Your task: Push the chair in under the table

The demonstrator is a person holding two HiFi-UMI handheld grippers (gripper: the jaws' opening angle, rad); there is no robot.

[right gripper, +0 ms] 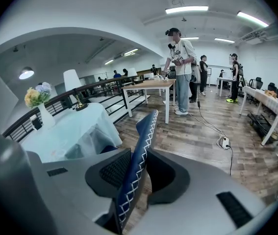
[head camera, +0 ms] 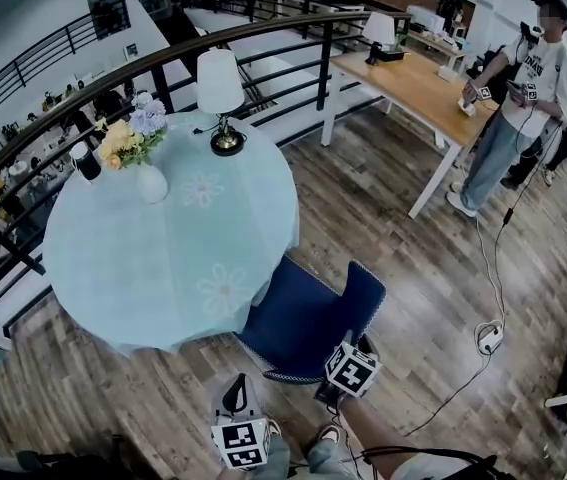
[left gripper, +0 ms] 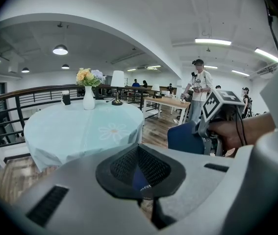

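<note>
- The right tongs (right gripper: 133, 174) pinch the stitched edge of the chair (right gripper: 146, 131) back.
- The left tongs (left gripper: 139, 174) seem pressed on a blue sliver of the chair, barely visible.
- The chair's seat sits partly under the round worktop (head camera: 153, 258).

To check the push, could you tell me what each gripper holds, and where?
Blue chair: right gripper clamps its stitched backrest edge; left gripper seemingly pinches it too.
</note>
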